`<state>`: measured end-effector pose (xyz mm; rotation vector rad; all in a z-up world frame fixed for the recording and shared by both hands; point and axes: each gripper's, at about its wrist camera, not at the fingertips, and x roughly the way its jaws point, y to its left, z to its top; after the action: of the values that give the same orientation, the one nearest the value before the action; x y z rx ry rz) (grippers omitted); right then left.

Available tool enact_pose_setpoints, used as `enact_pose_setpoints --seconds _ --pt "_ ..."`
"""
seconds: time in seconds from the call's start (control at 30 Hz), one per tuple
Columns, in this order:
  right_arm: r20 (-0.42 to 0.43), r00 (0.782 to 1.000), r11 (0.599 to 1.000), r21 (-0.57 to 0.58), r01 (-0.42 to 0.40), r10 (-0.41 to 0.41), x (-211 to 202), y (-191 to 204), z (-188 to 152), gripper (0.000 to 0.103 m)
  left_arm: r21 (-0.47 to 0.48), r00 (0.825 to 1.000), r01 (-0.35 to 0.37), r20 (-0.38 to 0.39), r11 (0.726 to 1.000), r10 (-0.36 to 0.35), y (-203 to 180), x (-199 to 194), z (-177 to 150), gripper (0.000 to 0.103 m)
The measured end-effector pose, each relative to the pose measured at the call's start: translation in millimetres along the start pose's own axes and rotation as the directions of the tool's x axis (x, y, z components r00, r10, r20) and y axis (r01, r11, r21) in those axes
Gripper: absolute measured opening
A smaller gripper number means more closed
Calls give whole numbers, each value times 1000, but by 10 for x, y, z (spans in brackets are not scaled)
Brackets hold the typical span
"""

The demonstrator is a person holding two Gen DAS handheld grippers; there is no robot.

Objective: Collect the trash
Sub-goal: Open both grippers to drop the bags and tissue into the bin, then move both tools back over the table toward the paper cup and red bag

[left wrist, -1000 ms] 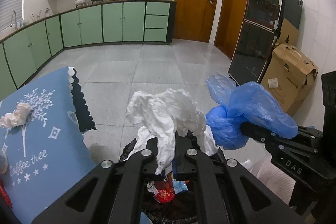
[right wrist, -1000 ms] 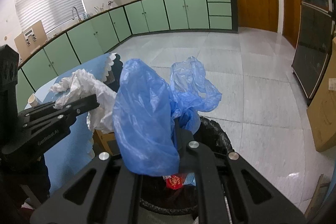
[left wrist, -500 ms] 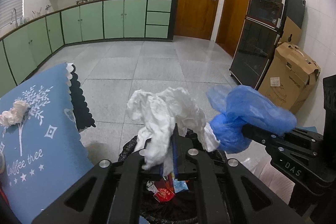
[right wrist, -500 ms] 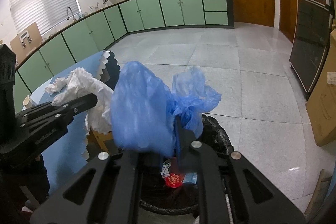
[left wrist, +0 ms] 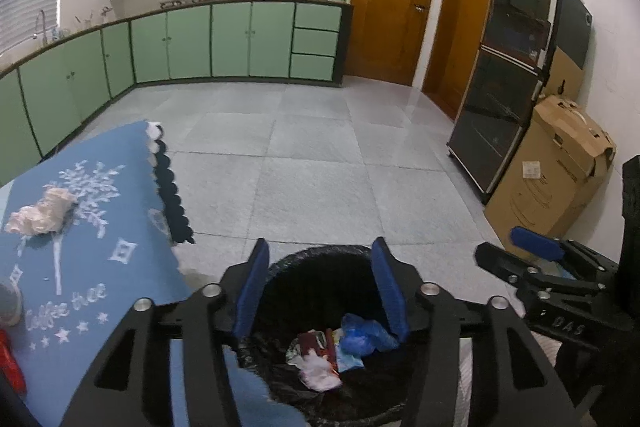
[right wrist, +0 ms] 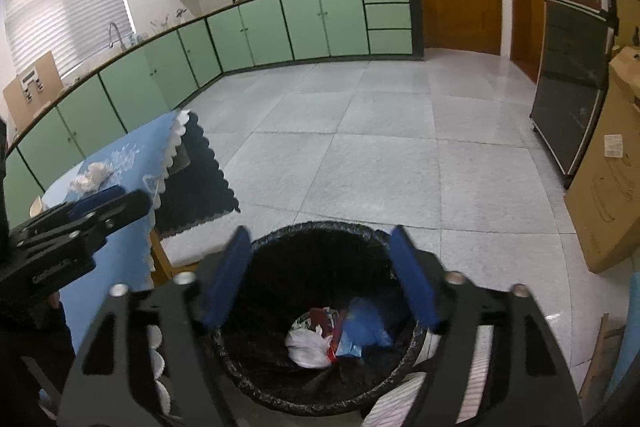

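My left gripper (left wrist: 320, 253) hangs over the black-lined trash bin (left wrist: 308, 283), its jaws opening with nothing between them. My right gripper (right wrist: 320, 239) is over the same bin (right wrist: 280, 267), jaws also opening and empty. A blue plastic bag (left wrist: 364, 337) and a white crumpled wad (left wrist: 320, 373) lie inside among red wrappers; the right wrist view shows the bag (right wrist: 362, 327) and the wad (right wrist: 306, 345) too. Another crumpled tissue (left wrist: 40, 217) rests on the blue-clothed table (left wrist: 100, 259) to the left.
A cardboard box (left wrist: 560, 167) and a dark glass-fronted cabinet (left wrist: 508, 87) stand along the right wall. Green kitchen cabinets (left wrist: 240, 39) line the far wall, and grey tiled floor (left wrist: 320, 155) lies beyond the bin. A cup (left wrist: 8, 303) sits at the table's left edge.
Both grippers have opened. The white wad left my left gripper and the blue bag left my right gripper; both now lie in the bin.
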<state>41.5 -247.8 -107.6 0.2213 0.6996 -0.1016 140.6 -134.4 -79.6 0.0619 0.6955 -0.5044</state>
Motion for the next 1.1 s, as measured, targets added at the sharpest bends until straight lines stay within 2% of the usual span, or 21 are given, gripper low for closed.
enact_pose_setpoints --seconds 0.03,0.27,0.5,0.7,0.8,1.1 --pt "11 1000 1000 7 4 -4 -29 13 17 85 -5 1000 -8 8 1000 8 34 -40 4 58" --pt "61 998 999 -28 -33 34 -135 238 138 87 -53 993 -94 64 994 97 379 -446 21 68" --pt "57 990 988 -92 -120 125 -90 717 188 88 -134 973 -201 91 970 214 856 -899 -107 69" --pt "33 976 964 -168 -208 216 -23 1274 241 88 -203 939 -309 90 929 332 1315 -1243 -304 70" --pt "22 965 947 -199 -253 262 33 1546 264 88 -244 915 -369 76 897 397 1573 -1384 -421 70" --pt "22 937 904 -272 -330 349 212 2225 226 88 -347 868 -461 17 817 497 2140 -1619 -771 70"
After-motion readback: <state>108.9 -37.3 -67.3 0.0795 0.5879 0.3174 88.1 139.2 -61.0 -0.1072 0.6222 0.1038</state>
